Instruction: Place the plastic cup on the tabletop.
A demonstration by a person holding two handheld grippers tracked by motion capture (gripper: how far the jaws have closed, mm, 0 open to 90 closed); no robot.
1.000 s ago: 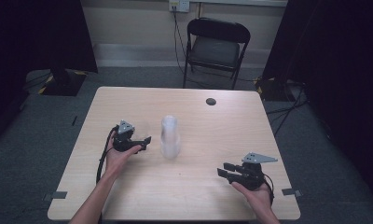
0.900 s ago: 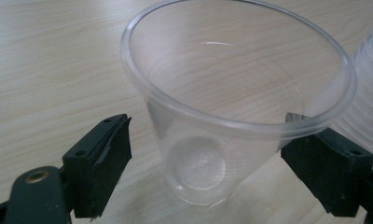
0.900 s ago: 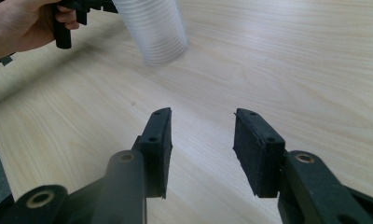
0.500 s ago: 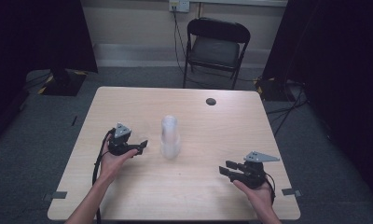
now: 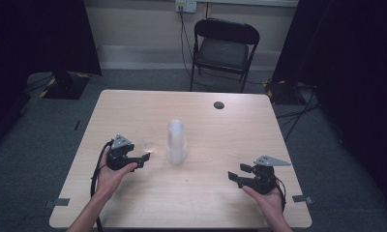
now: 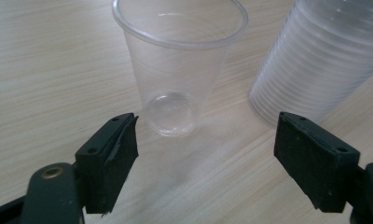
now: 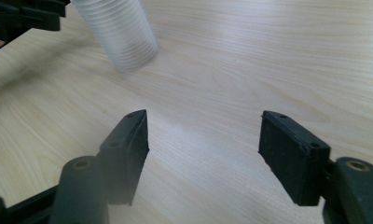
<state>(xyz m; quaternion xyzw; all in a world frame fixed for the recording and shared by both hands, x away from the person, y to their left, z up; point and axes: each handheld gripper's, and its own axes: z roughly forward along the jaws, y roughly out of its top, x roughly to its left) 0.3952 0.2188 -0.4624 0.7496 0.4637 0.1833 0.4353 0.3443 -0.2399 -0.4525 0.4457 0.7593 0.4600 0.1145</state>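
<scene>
One clear plastic cup (image 6: 179,65) stands upright beside the stack (image 6: 321,56)

Clear glossy plastic cup (image 6: 179,70), ribbed translucent plastic cup stack (image 6: 315,56), matt pale wood-grain table (image 5: 133,111)

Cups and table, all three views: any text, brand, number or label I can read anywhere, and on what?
None can be read.
Single clear cup: plain, no print.
Stack of cups: ribbed rims, no marking.
Table: bare wood grain.
Left gripper and right gripper: black pads with screw holes, no lettering.
Wall outlet: too small to tell.
</scene>
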